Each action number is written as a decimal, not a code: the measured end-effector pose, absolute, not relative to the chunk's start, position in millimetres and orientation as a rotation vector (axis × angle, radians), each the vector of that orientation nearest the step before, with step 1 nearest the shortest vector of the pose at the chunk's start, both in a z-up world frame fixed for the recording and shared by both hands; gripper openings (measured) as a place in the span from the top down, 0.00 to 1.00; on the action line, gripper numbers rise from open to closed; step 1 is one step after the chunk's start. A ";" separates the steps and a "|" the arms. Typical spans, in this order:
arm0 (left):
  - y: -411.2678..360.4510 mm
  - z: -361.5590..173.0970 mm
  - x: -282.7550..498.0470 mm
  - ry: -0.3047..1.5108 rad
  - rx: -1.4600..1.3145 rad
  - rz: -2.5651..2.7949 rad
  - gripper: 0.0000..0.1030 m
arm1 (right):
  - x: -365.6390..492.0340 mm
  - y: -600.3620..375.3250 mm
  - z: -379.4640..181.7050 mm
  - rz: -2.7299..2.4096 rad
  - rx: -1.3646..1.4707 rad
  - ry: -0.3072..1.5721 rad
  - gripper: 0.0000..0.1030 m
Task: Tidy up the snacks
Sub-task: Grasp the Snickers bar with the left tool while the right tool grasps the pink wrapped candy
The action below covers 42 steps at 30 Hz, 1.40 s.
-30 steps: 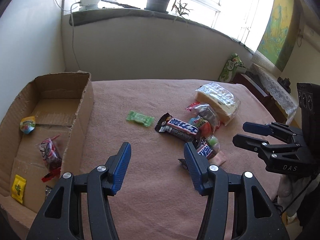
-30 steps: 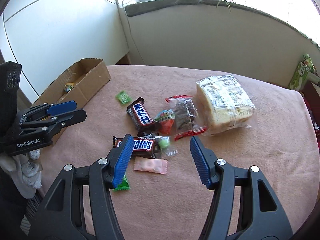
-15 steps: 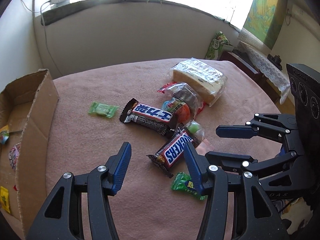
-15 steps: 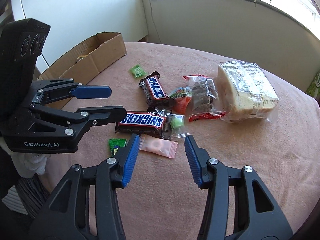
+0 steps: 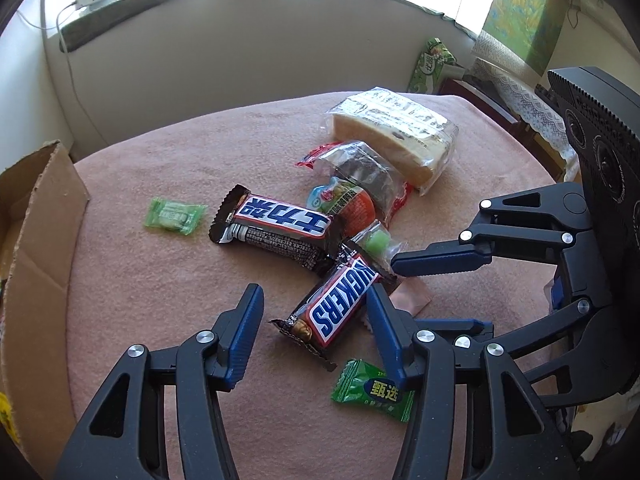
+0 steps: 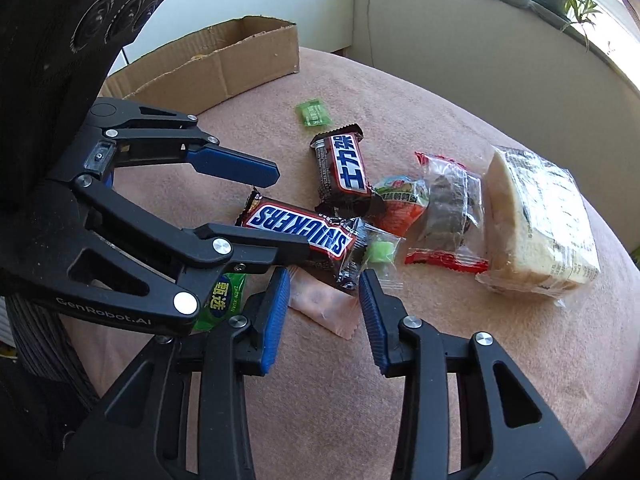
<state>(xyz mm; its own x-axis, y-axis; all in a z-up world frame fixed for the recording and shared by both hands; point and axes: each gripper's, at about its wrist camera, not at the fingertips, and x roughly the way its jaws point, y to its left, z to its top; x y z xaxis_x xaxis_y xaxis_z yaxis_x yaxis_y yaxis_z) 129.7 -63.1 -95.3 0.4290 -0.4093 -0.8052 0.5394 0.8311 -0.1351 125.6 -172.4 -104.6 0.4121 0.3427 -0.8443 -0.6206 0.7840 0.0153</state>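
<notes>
My left claw (image 5: 312,312) is closing around the Snickers bar (image 5: 340,304) lying slantwise on the bench (image 5: 160,280), while my right claw (image 6: 322,296), empty, is closing over the pink candy (image 6: 320,304).

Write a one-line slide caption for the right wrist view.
Right gripper closing around pink sachet; left gripper straddles Snickers bar.

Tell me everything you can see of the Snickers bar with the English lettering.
The Snickers bar lies flat on the pink cloth, in a glossy brown wrapper with crimped ends and blue lettering on white, edged in red. It looks sealed. Its far end meets the other chocolate bar and a clear-wrapped green candy. The left gripper straddles it, jaws closing, pads apparently not yet pressing. A pink sachet lies alongside.
</notes>
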 end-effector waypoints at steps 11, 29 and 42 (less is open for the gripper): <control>-60.3 -96.3 127.8 0.961 0.143 -0.610 0.68 | 125.8 -176.8 -108.5 0.704 -0.340 1.035 0.63; -66.0 -100.2 126.9 0.965 0.142 -0.609 0.70 | 109.1 -192.0 -108.6 0.597 -0.305 1.023 0.79; -71.2 -104.4 123.7 0.955 0.185 -0.592 0.72 | 103.4 -199.5 -106.7 0.532 -0.236 1.021 0.79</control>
<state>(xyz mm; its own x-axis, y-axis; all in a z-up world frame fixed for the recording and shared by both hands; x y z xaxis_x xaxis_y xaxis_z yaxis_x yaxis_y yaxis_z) 123.7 -71.2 -104.4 0.4344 -0.3929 -0.8105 0.5509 0.8278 -0.1061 103.4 -199.5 -106.7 0.4105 0.3103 -0.8575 -0.5246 0.8495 0.0563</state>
